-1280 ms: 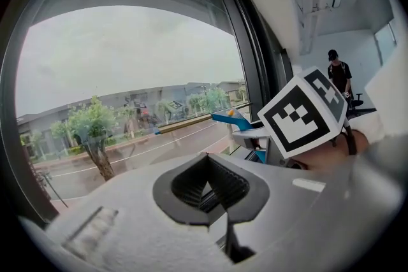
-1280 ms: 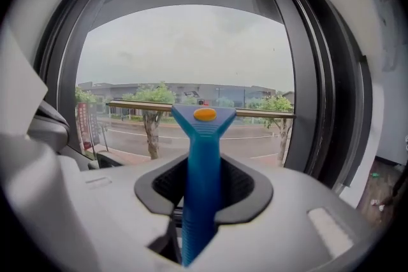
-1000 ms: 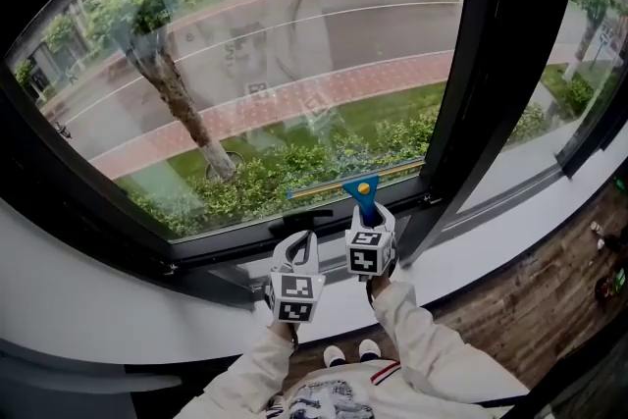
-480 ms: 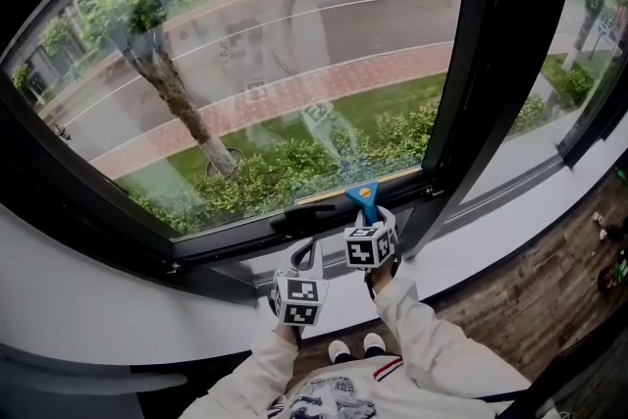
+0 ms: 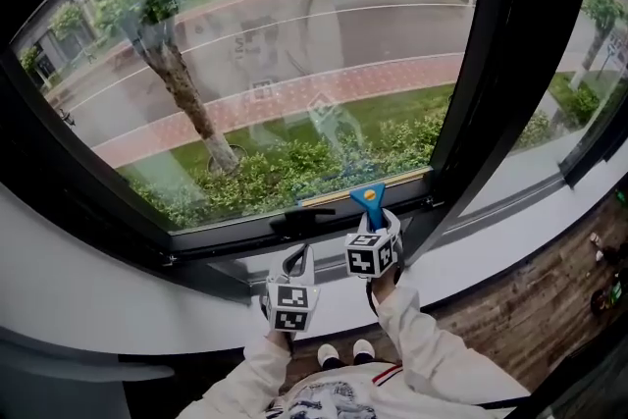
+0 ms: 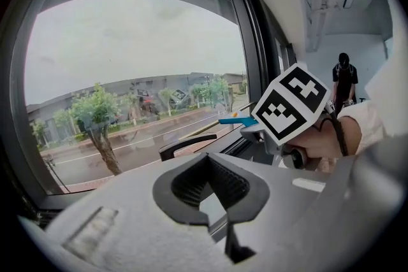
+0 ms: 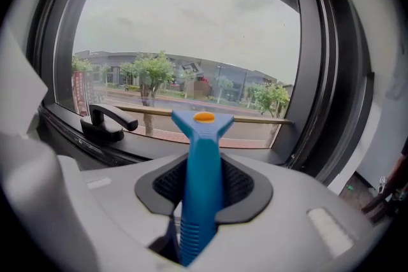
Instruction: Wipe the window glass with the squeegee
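While the right tool (image 5: 373, 223) clenches the blue squeegee (image 5: 369, 197) by its handle, the blade lies along the bottom of the window glass (image 5: 294, 64), lower centre. The left tool (image 5: 299, 260) beside it is closed, empty.

The squeegee (image 5: 370, 200) is in the right gripper (image 5: 374, 223), low on the window glass (image 5: 294, 64). The window handle (image 5: 300, 219) is just left. The left gripper (image 5: 298, 258) is nearer.

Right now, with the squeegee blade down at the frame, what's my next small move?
Probably raise the right gripper and carry the squeegee up the glass: its blade sits along the bottom edge, beside the window handle, so no downward travel seems left.
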Available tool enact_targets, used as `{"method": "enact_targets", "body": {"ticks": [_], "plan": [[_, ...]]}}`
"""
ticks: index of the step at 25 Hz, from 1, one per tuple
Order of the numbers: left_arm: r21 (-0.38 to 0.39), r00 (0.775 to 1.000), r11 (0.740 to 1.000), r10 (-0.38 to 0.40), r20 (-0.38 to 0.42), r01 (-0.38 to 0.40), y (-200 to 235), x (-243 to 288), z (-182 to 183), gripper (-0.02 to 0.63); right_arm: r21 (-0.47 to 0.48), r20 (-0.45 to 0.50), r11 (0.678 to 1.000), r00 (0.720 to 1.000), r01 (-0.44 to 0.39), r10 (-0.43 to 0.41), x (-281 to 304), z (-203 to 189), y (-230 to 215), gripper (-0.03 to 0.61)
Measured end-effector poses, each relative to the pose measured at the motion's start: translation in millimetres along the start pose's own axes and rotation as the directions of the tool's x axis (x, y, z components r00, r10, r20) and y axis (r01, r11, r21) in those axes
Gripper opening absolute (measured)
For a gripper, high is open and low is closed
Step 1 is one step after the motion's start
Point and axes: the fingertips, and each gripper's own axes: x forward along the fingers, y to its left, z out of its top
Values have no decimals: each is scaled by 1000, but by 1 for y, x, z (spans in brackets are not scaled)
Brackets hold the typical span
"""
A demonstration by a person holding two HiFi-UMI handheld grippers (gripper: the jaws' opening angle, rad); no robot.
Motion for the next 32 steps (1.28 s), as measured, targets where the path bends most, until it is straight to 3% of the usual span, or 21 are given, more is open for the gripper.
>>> {"method": "enact_targets", "body": {"ticks": [9,15,18,21,24,26,29,32], "plan": [[-59,990,989,139,-1,-139,41,-51,-20,0,108,95,990,992,-87,77,-24,43,-3,123],[-63,976,978,203,72,-199,107,-108,-19,0,41,199,994,975,-105,95,-86,87,41,123],[-11,974,982,191,118,-191,140,-139,-11,-2,14,235,997,969,-76,71,-110,106,68,123],[106,981,984,130,145,-146,165,-167,-7,-2,44,245,997,968,-62,49,-126,120,101,123],[90,977,991,81,198,-101,191,-199,-1,-1,59,272,997,962,-50,33,-150,142,146,123],[73,972,992,85,219,-103,208,-217,7,-2,54,307,998,951,-43,24,-168,164,174,123],[112,959,979,138,247,-170,233,-229,33,-2,71,386,997,922,-22,-7,-194,219,194,123],[57,935,982,151,320,-178,251,-243,79,-2,74,471,997,882,-25,-13,-216,292,203,123]]}}
